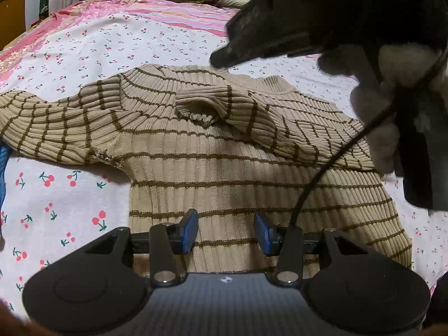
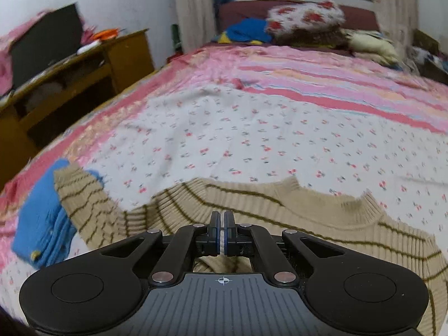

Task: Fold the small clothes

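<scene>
Sweater (image 1: 224, 151): tan, brown stripes, flat on the cherry sheet (image 1: 70, 196); one sleeve folded over its chest.
Left gripper (image 1: 226, 231): jaws apart above the hem, holding nothing.
Right gripper (image 2: 223, 233): pads together, nothing between, above the sweater.
Blue cloth (image 2: 39, 224): under the other sleeve.

Right gripper (image 2: 223, 218): blue pads pressed together, nothing visible between them, poised over the sweater (image 2: 308, 218). Sweater is tan with brown stripes, lying flat on the bed (image 2: 252, 128), collar toward the far side. Its left sleeve overlaps a blue garment (image 2: 39, 224). Wooden desk (image 2: 84, 75) at far left. Picture blurred.
</scene>
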A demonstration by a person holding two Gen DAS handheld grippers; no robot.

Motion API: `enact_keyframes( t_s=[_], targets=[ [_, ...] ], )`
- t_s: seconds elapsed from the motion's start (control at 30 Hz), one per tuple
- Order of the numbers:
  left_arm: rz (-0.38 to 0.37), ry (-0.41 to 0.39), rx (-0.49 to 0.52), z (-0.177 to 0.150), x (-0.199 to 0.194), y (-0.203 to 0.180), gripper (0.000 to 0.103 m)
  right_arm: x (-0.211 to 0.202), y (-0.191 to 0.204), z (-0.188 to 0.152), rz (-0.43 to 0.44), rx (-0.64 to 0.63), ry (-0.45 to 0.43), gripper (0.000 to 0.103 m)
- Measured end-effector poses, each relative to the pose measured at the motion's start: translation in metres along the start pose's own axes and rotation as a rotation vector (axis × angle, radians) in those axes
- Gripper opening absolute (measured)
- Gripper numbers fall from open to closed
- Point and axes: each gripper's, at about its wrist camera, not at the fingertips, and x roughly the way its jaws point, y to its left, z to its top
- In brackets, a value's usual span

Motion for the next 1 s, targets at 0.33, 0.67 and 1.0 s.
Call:
enact_keyframes(
  t_s=[0.33,0.67,1.0],
  targets=[
    [-0.001,0.000,0.000,0.000,0.000,0.000,0.049,0.021,0.022,-0.016,-0.073,-0.267,0.092,0.034],
    [-0.003,0.001,-0.002,0.000,0.001,0.001,0.049,0.035,0.017,-0.025,-0.143,-0.297,0.111,0.007],
    [-0.005,0.002,-0.006,-0.001,0.000,0.002,0.049,0.016,-0.004,-0.014,-0.059,-0.147,0.090,0.011]
  ],
)
